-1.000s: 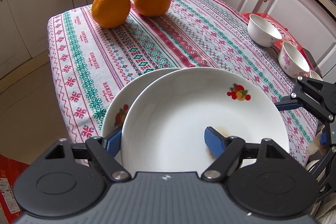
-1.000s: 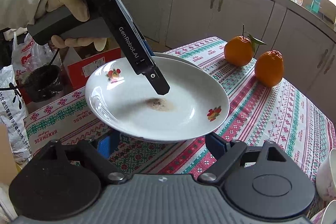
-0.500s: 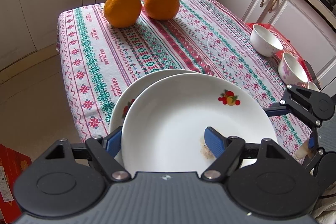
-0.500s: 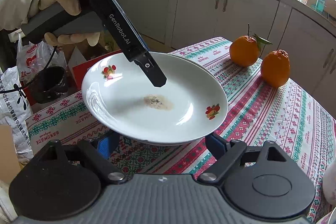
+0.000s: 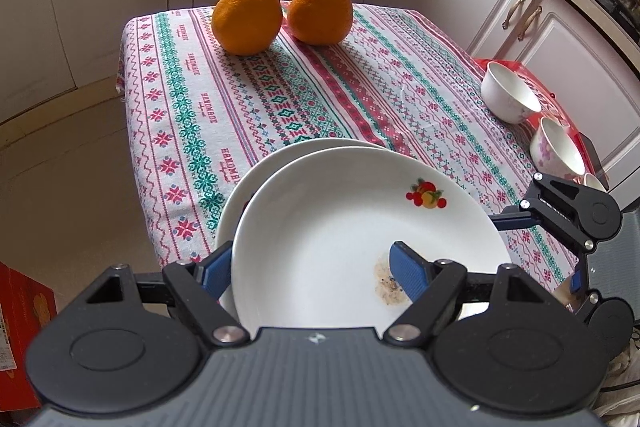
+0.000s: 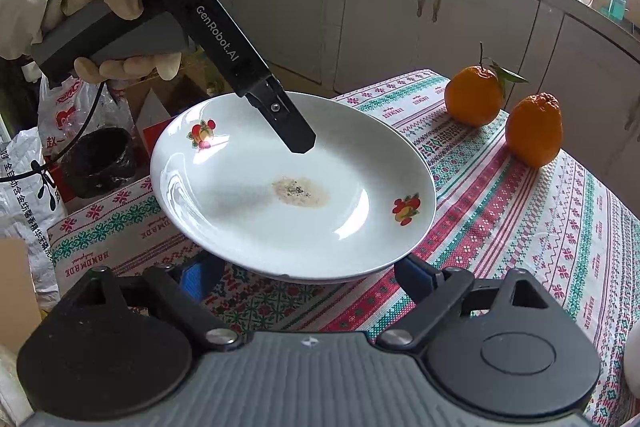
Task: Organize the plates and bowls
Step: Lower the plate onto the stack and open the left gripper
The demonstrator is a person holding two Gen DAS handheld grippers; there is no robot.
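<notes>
Left wrist view: the desk (image 5: 248, 99) carries a lower plate (image 5: 256, 183), and my left claw (image 5: 310, 269) is clamped on the rim of the stained top plate (image 5: 340, 227), held just above it and offset. My right claw (image 6: 308, 273) is opening, nothing gripped, the plate's edge just over it. Two bowls (image 5: 510, 99) wait near the far edge. If I let go tilted, the plate could slide off its mate and chip.
</notes>
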